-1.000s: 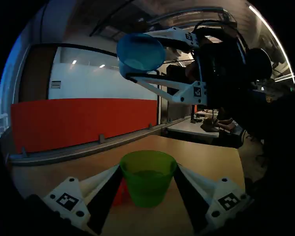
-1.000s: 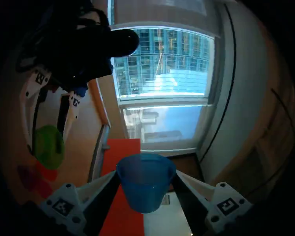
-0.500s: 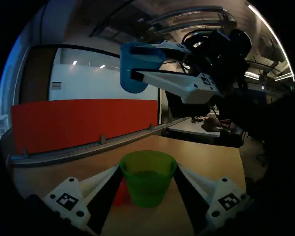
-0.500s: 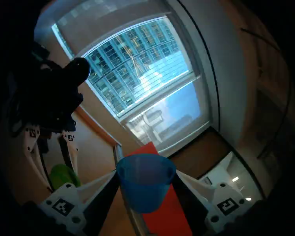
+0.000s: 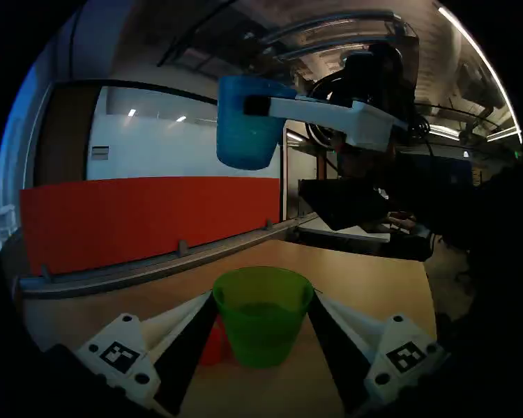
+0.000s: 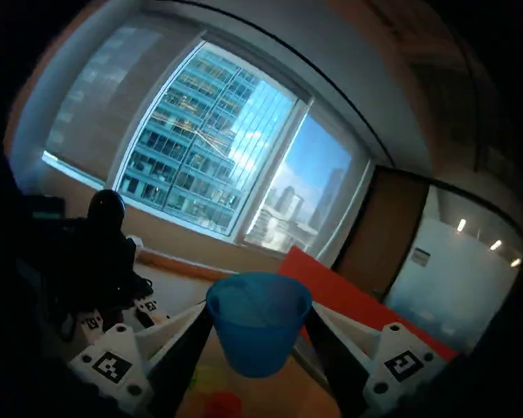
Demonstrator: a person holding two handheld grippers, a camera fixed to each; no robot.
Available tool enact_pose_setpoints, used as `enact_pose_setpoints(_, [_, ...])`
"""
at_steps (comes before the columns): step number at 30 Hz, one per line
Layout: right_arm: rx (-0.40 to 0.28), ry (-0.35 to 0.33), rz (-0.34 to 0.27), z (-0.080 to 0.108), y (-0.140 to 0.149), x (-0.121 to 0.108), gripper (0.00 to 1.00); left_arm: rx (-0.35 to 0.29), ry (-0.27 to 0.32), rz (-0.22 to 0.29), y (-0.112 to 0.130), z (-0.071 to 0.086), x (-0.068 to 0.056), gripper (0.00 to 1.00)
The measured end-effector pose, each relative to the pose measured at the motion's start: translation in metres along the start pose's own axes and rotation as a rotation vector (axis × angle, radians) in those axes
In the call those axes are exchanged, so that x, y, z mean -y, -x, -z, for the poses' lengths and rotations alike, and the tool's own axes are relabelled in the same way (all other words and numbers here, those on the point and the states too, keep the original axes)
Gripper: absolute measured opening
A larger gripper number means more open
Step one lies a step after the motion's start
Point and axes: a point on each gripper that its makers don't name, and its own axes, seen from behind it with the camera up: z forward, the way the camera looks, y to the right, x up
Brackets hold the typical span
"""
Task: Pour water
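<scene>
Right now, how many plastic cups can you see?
3: a green plastic cup in the left gripper, a blue plastic cup in the right gripper, and a red cup, mostly hidden behind the green.

This is an office in a city of towers. A wide window (image 6: 206, 160) with slim bars looks out on glass high-rises and blue sky. A long orange partition panel (image 5: 150, 216) runs along the far edge of the pale wooden table (image 5: 373, 279), the sort that divides shared desks. Behind it stands a frosted glass wall (image 5: 164, 146) in a dark frame with a small sign (image 5: 99, 150) on it, like the front of a meeting room. Overhead, exposed ducts (image 5: 331, 31) and a light strip (image 5: 481, 70) cross the open ceiling. Farther back stands another desk (image 5: 338, 226).
</scene>
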Motion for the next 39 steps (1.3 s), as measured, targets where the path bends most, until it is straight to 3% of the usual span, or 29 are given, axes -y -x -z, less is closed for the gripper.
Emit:
enact_pose_setpoints(5, [-0.016,-0.041,-0.172,0.000,-0.005,0.012,0.90,-0.002,-0.001,-0.007,-0.001,-0.001,-0.001,0.87])
enact_pose_setpoints(9, [-0.037,-0.057,-0.257,0.000,-0.008,0.013,0.90,-0.003,-0.002,-0.010,-0.003,0.000,-0.002,0.87])
enact_pose_setpoints(15, [-0.021,-0.052,-0.269,0.002,-0.001,0.014,0.90,-0.003,-0.006,-0.008,-0.003,0.001,-0.001,0.87])
enact_pose_setpoints(22, [-0.015,-0.024,-0.278,0.010,0.005,0.007,0.90,0.001,-0.033,-0.011,0.000,0.004,0.008,0.87])
enact_pose_setpoints(39, [0.026,0.093,-0.317,0.058,0.039,-0.026,0.90,0.024,-0.083,-0.005,0.015,0.020,0.025,0.87])
